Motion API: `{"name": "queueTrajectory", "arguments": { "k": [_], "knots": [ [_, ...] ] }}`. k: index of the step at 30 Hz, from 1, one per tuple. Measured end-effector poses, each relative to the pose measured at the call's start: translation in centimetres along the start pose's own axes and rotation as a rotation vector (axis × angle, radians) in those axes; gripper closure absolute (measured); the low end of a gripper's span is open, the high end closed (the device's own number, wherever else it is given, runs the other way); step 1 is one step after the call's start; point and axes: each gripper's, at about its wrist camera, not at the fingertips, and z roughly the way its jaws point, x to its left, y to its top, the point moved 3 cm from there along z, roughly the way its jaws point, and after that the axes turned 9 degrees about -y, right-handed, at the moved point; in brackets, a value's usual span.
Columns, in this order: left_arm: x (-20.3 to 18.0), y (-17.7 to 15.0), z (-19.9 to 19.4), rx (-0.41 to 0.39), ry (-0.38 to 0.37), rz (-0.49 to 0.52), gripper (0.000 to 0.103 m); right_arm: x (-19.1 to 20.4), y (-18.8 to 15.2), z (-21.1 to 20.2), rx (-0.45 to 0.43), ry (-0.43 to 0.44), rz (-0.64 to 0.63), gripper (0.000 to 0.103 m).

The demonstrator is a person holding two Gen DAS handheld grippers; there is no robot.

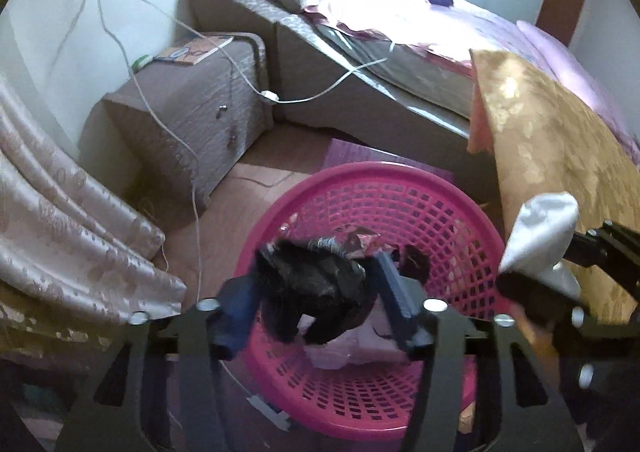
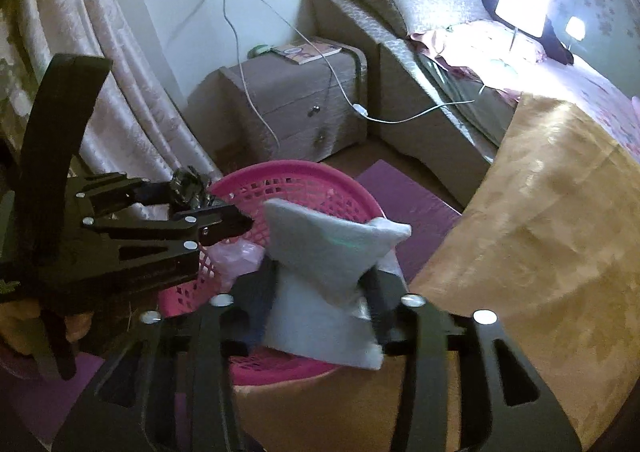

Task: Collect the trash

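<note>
A pink mesh basket (image 1: 420,211) stands on the floor, with trash inside; it also shows in the right wrist view (image 2: 292,183). My left gripper (image 1: 316,284) is shut on a crumpled black bag (image 1: 316,280) and holds it over the basket's opening. In the right wrist view the left gripper (image 2: 224,211) reaches in from the left with the black bag (image 2: 186,183). My right gripper (image 2: 320,284) is shut on a white packet (image 2: 320,256) just right of the basket's rim. The packet also shows at the right of the left wrist view (image 1: 540,232).
A table with a gold cloth (image 2: 540,211) stands close on the right. A bed (image 1: 400,63) and a grey nightstand (image 1: 188,103) with hanging cables (image 1: 192,187) lie beyond the basket. A curtain (image 1: 60,203) hangs at left. A purple mat (image 2: 408,203) lies on the floor.
</note>
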Motion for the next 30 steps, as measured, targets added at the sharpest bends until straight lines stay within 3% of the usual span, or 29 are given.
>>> {"name": "queueTrajectory", "arguments": {
  "k": [3,12,22,30],
  "knots": [
    [0.4,0.1,-0.2,-0.016,0.005,-0.013,0.035,-0.1,-0.1,-0.1,-0.012,0.003,0.019,0.036],
    [-0.1,0.2,-1.4,-0.058,0.015,-0.003,0.024,-1.3,-0.6,-1.7,-0.064,-0.006,0.095,0.017],
    [-2.4,-0.5,-5.7,-0.169,0.123,0.093,0.020,-1.9,-2.4,-5.2,-0.144,-0.056,0.158,0.011],
    [-3.4,-2.3,-10.8,-0.280,0.221,0.102,0.014,-1.2,-2.8,-7.4,-0.206,-0.171,0.145,0.007]
  ]
}}
